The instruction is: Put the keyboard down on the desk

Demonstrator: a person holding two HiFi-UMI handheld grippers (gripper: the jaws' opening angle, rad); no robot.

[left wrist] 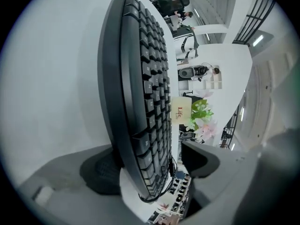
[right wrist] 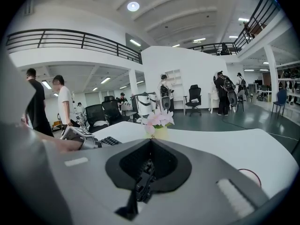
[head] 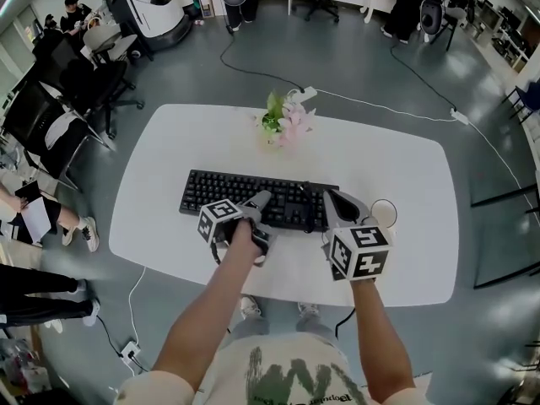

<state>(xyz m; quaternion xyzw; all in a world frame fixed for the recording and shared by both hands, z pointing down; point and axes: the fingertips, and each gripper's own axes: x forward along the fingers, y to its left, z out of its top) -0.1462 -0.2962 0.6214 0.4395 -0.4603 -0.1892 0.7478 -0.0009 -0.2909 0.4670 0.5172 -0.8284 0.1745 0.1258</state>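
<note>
The black keyboard (head: 253, 197) lies flat on the white desk (head: 396, 159), its long side facing me. My left gripper (head: 261, 221) stands open at the keyboard's near edge. In the left gripper view the keyboard (left wrist: 140, 93) runs between the two jaws; one pad (left wrist: 96, 175) sits behind its underside and the other pad (left wrist: 199, 158) stands apart from the keys. My right gripper (head: 332, 198) is shut beside the keyboard's right end. In the right gripper view its jaws meet at the tip (right wrist: 151, 143), with a thin black piece in the seam that I cannot identify.
A pot of pink flowers (head: 283, 121) stands at the desk's far edge behind the keyboard. A round white cup (head: 384, 213) sits right of the right gripper. Office chairs (head: 76, 91) and seated people (head: 34, 218) are at the left. Cables (head: 253, 70) cross the floor.
</note>
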